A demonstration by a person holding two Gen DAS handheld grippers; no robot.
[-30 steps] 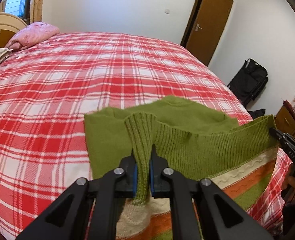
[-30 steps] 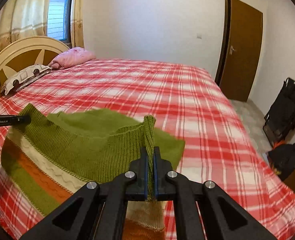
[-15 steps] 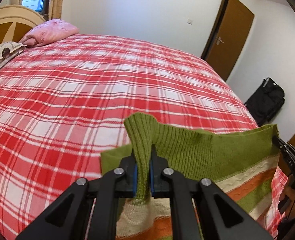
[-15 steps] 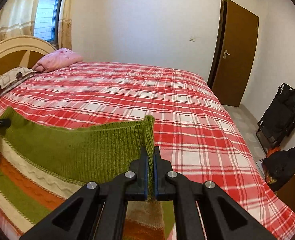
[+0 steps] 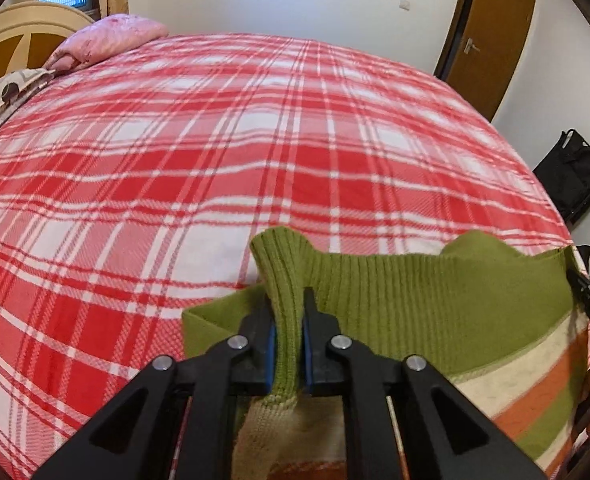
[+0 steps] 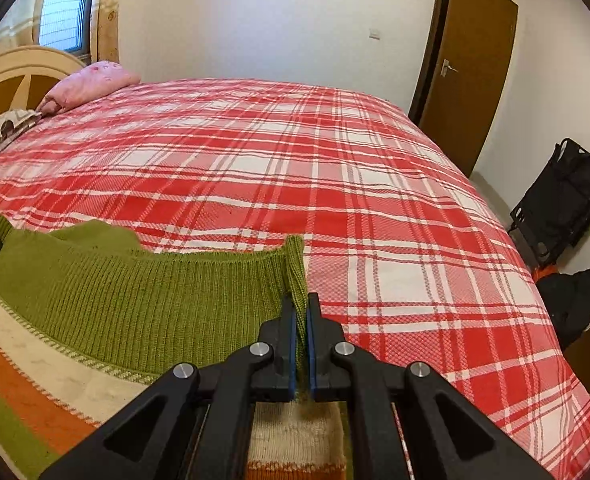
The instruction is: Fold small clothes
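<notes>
A knitted sweater [image 5: 415,292], green with cream and orange stripes, lies folded on the red plaid bed [image 5: 215,140]. Its ribbed green hem is stretched between my two grippers, low over the bedspread. The left gripper [image 5: 288,304] has a bunched fold of the hem between its blue pads; its jaws are opening, and the pads still touch the cloth. In the right wrist view, the right gripper [image 6: 299,308] is shut on the hem's other corner, with the sweater [image 6: 135,292] spreading to its left. Each gripper's tip shows at the edge of the other's view.
A pink pillow [image 5: 111,40] and a patterned pillow [image 5: 3,96] lie by the cream headboard [image 6: 19,76] at the far left. A brown door [image 6: 467,64] and a black bag [image 6: 563,200] stand beyond the bed's right edge. Bare plaid bedspread stretches ahead of both grippers.
Both grippers have carried the hem forward and down over the sweater, so less of the lower green layer shows. The gap between the left gripper's pads has widened slightly.
</notes>
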